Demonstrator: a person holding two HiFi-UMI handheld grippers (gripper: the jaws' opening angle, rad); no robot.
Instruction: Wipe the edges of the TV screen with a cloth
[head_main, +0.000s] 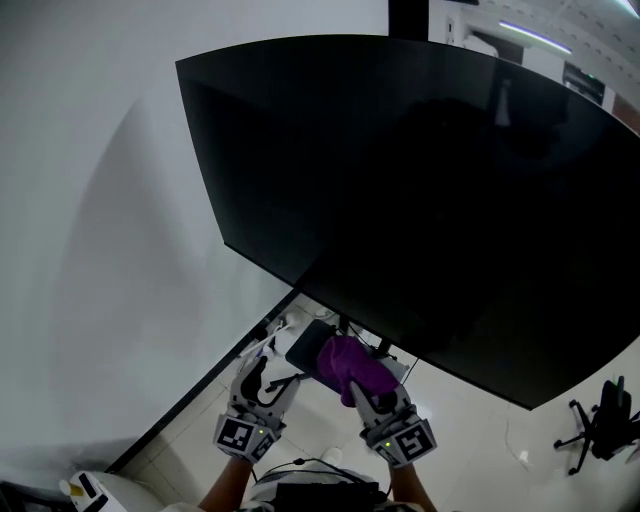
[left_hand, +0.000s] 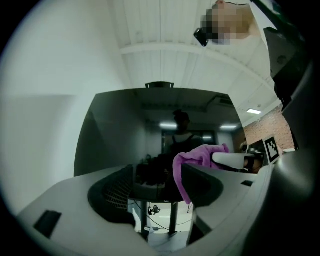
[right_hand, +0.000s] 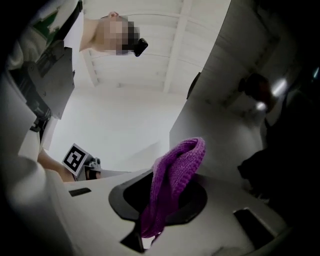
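Note:
The big black TV screen (head_main: 420, 200) fills most of the head view, with its lower edge running diagonally above both grippers. My right gripper (head_main: 358, 388) is shut on a purple cloth (head_main: 352, 366), which bunches up over its jaws just under that lower edge. In the right gripper view the cloth (right_hand: 170, 185) hangs folded between the jaws, with the TV (right_hand: 225, 125) to the right. My left gripper (head_main: 262, 368) sits beside it to the left, open and holding nothing. In the left gripper view the TV (left_hand: 125, 130) stands ahead and the cloth (left_hand: 192, 157) shows at right.
A white wall (head_main: 90, 200) lies left of the TV. Under the screen are a dark box (head_main: 305, 346), cables and the stand post (left_hand: 172, 217) on a pale tiled floor. An office chair base (head_main: 600, 425) stands at the far right.

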